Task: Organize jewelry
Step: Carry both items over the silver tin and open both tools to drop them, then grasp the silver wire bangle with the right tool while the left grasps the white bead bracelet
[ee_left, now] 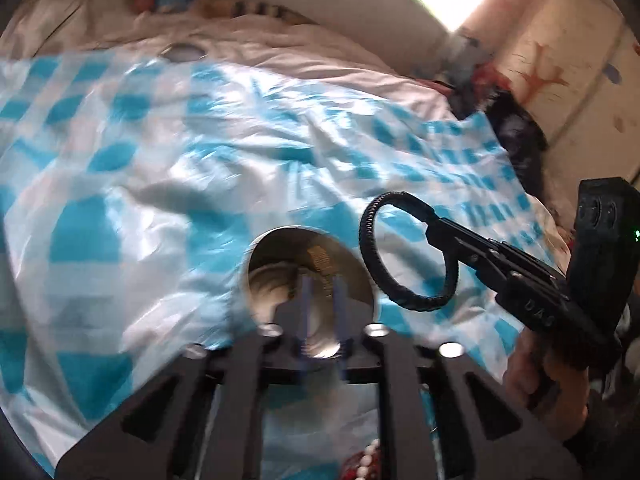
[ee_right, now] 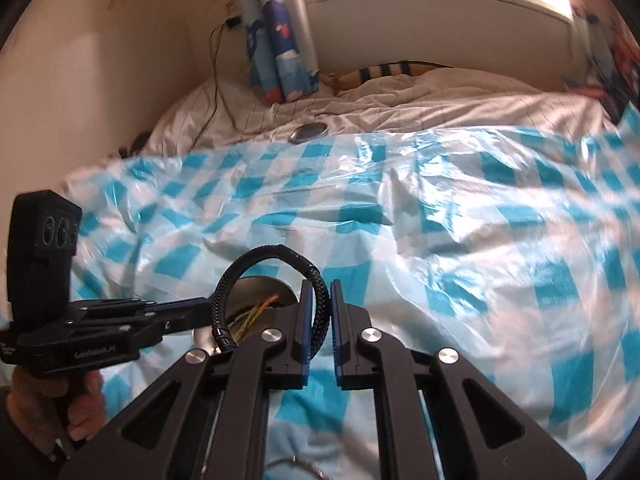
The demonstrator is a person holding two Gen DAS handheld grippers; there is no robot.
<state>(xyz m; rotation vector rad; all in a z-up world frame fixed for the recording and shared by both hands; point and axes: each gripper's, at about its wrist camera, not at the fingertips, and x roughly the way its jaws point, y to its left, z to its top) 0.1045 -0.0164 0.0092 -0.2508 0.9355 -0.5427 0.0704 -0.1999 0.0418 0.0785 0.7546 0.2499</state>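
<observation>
Black braided cord formed the bracelet (ee_right: 318,312), pinched between the blue pads (ee_right: 306,320) of the right gripper (ee_right: 319,316) and hanging above the blue-checked sheet (ee_right: 460,240), just right of the tin (ee_left: 316,276). The left gripper (ee_left: 322,300) gripped the tin's near rim, its fingers pressed close together. Beads (ee_left: 370,460), white and red, lay at the bottom edge of the left view. Farther off, a round metal lid (ee_right: 309,132) rested on the striped bedding (ee_right: 400,108).
</observation>
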